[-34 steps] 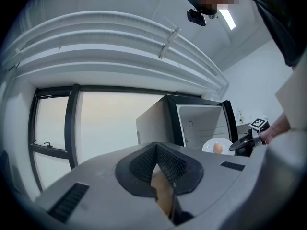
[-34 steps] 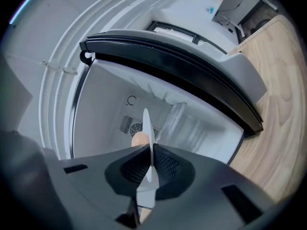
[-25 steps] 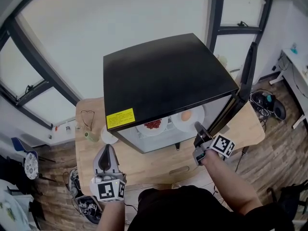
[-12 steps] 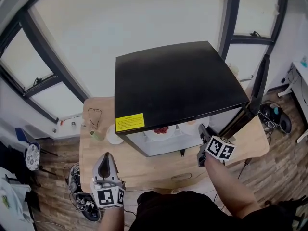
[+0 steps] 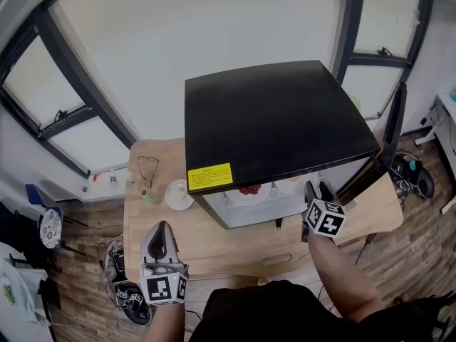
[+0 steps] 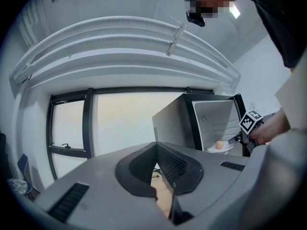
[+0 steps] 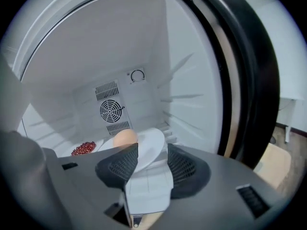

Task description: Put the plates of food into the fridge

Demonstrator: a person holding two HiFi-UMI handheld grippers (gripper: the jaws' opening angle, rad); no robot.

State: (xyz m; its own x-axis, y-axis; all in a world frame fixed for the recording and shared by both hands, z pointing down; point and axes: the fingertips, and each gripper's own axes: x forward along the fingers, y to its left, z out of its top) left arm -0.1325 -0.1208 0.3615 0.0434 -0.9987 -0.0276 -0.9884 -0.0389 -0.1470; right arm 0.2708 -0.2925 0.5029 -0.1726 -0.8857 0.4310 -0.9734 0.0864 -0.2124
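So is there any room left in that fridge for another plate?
A little: the fridge floor between the orange-food plate and the right wall looks bare. The left side is crowded, red-food plate beside orange-food plate. Outside, the table strip before the fridge is bare.

**Fridge** (image 5: 274,116): matt black top and black door edge, with a yellow label (image 5: 209,177) at the front corner. The inside walls (image 7: 96,71) are white, and the fan grille (image 7: 111,110) is white with dark slots.
**Plate** (image 7: 149,146): plain white, carrying a pale orange-tan round food (image 7: 125,138). Beside it is a heap of dark red food (image 7: 84,148).
**Table** (image 5: 235,241): light natural wood.
**Small dish** (image 5: 179,194): white.
**Left gripper** (image 5: 160,228): grey body with black cross-ribbed jaws. The cube faces carry black-and-white square markers.
**Floor** (image 5: 75,226): brown wood planks.
**Window frames** (image 5: 78,73): black against pale panes.
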